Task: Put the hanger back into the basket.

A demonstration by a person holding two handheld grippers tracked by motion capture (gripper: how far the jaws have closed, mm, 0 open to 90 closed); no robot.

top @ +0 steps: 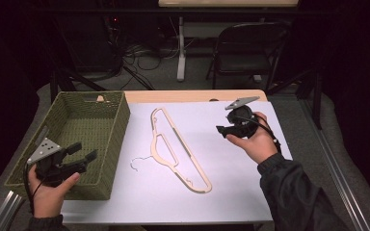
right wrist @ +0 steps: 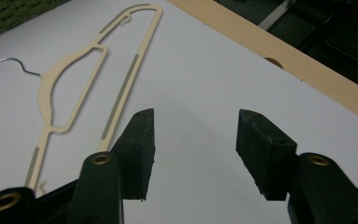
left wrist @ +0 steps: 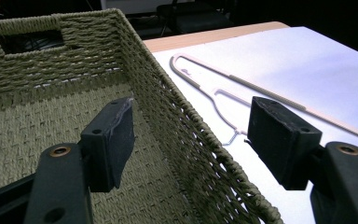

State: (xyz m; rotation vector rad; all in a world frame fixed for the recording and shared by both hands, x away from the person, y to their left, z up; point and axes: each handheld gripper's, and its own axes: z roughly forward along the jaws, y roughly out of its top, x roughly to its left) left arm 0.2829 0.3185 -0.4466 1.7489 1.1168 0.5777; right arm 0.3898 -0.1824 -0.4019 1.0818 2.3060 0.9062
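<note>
A cream plastic clothes hanger [top: 177, 149] with a metal hook [top: 138, 162] lies flat on the white sheet [top: 221, 192] in the middle of the table. It also appears as the hanger [right wrist: 70, 88] in the right gripper view and the hanger [left wrist: 242, 86] in the left gripper view. My left gripper [top: 83, 154] hovers open over the near right corner of the green woven basket [top: 115, 139], its jaws astride the basket's right wall [left wrist: 191, 126]. My right gripper [top: 221, 130] is held open above the sheet, right of the hanger, with nothing between its jaws.
The basket [left wrist: 37, 130] holds nothing that I can see. A wooden table edge [top: 192, 95] runs along the far side. Beyond it stand a folding chair [top: 245, 48] and a table leg [top: 180, 48] among floor cables.
</note>
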